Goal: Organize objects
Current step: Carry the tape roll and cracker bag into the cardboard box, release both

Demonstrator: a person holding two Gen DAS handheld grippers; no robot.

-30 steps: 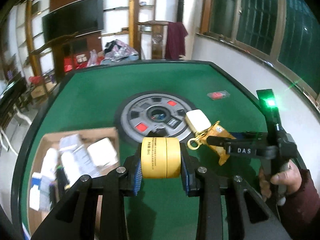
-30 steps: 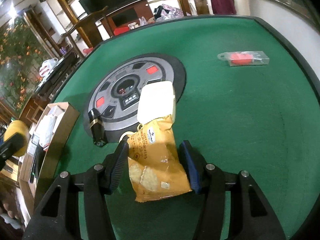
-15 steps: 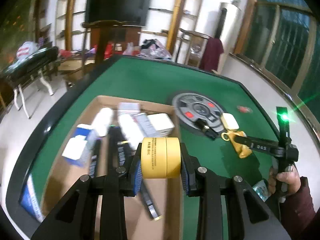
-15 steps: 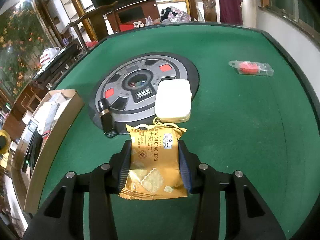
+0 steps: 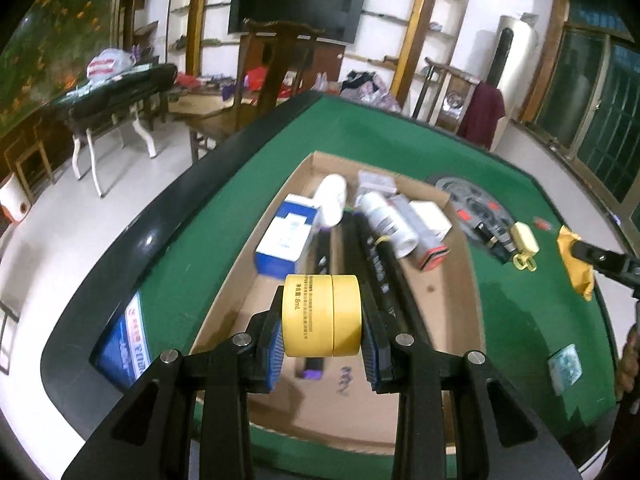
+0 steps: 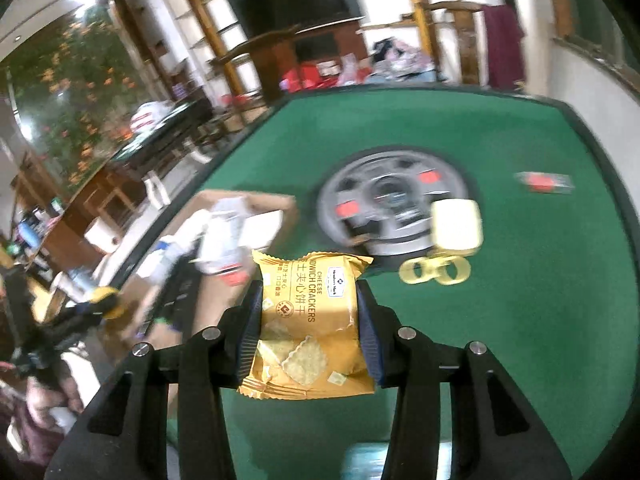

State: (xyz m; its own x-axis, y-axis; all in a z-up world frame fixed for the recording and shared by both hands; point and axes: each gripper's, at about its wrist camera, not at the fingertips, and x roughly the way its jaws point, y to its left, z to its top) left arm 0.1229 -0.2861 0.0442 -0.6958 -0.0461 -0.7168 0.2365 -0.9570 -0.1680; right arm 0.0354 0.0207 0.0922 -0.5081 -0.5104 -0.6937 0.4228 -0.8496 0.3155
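Observation:
My left gripper [image 5: 322, 320] is shut on a yellow tape roll [image 5: 322, 316] and hangs over the near part of the open cardboard box [image 5: 466, 280]. The box holds a blue-and-white carton [image 5: 286, 240], white bottles [image 5: 382, 218], black sticks and a white box. My right gripper [image 6: 308, 320] is shut on an orange cracker packet [image 6: 308, 320], lifted above the green table [image 6: 520, 320]. That packet [image 5: 576, 264] and the right gripper also show at the right edge of the left wrist view.
A grey round panel [image 6: 394, 200] sits mid-table with a cream case [image 6: 456, 224] and yellow rings [image 6: 434, 270] beside it. A red item in a clear packet [image 6: 546, 182] lies far right. A black item [image 5: 490, 236] lies on the panel. A blue printed sheet [image 5: 128, 344] lies left of the box.
My left gripper carried the tape roll left, from beside the grey panel to over the cardboard box. My right gripper closed on the cracker packet and lifted it off the table.

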